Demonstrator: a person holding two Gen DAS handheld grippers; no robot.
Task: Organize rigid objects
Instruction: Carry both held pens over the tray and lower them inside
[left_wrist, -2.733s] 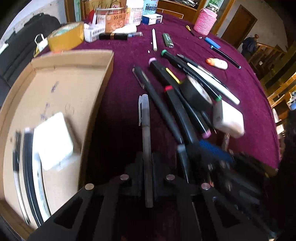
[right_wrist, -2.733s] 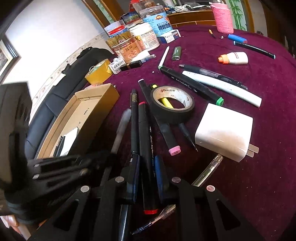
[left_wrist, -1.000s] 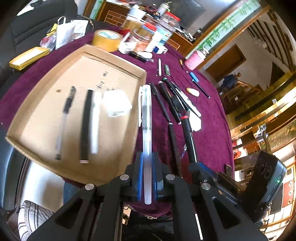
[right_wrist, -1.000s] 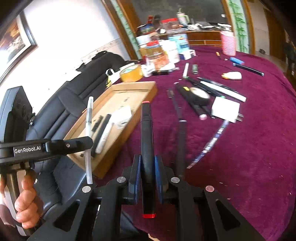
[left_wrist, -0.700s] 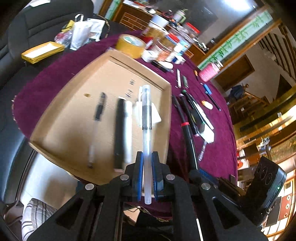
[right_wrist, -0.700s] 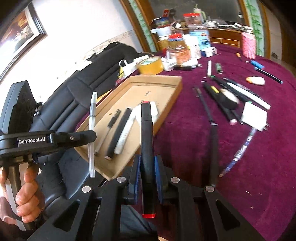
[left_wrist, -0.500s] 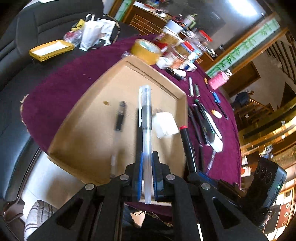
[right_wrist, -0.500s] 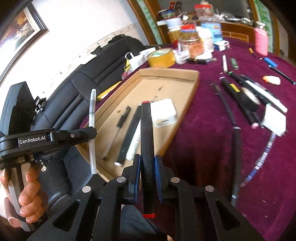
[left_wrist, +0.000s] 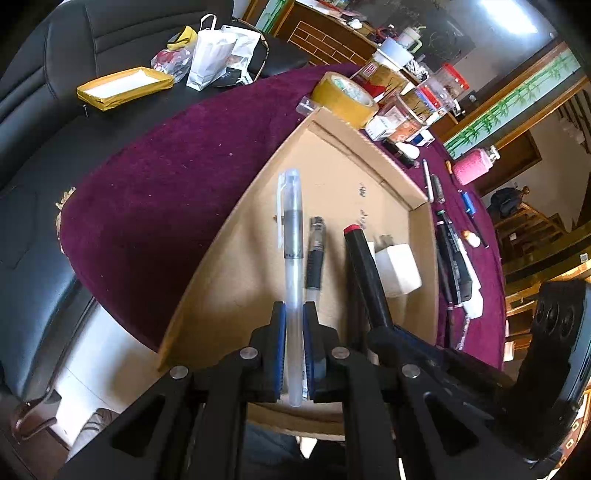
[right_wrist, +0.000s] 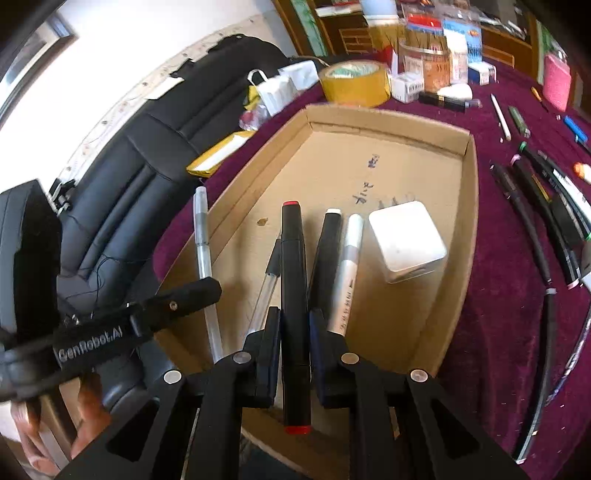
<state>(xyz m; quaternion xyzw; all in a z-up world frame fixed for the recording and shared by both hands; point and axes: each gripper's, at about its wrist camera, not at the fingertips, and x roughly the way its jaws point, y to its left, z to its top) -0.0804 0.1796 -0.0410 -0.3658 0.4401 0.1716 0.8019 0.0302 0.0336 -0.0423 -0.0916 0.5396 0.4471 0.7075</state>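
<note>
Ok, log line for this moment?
left gripper: shut on clear pen | right gripper: shut on black marker | both over cardboard tray | nothing released

Black leather sofa (left_wrist: 44, 122), white wall (right_wrist: 110, 48), wooden cabinet (left_wrist: 325, 40)

Two handheld grippers, both matte black plastic. Left gripper (left_wrist: 294, 325): flat angular finger arms with triangular cut-outs, four round silver screws across the linkage, blue pads (left_wrist: 281, 343) inside the fingertips. Right gripper (right_wrist: 294, 332): same black arms, same silver screws, darker blue pads. Seen from the right, white "GenRobot.AI" lettering along the left unit's side, a small screw near its tip, a boxy black housing behind. Hand (right_wrist: 79, 417) wrapped round the handle, fingers showing.
</note>
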